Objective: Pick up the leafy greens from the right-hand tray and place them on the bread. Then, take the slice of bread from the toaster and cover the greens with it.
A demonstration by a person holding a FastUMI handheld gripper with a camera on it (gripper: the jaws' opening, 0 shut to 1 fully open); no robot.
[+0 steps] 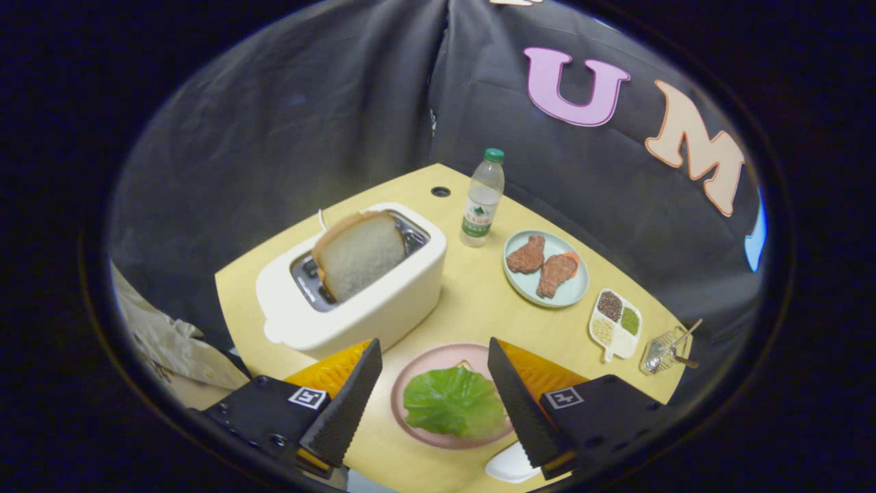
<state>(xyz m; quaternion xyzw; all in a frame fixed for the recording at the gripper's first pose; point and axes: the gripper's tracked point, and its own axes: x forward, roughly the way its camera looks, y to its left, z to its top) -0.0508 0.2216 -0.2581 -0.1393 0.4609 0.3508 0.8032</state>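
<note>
Jaws (434, 366) held open, empty, above the pink plate (410, 383). Greens (454, 402) seen lying on it between the fingers. Bread slice (359, 255) stands in toaster (352, 281) beyond, on the bench (472, 301).

Little can be read here. The water bottle (482, 201) on the tabletop (472, 301) carries a green-and-white label, but its print is too small to make out. Each side of the gripper (434, 356) bears a small square black-and-white marker, a coded pattern, perhaps, and not lettering. Its fingers (349, 404) stand spread apart, holding nothing.
</note>
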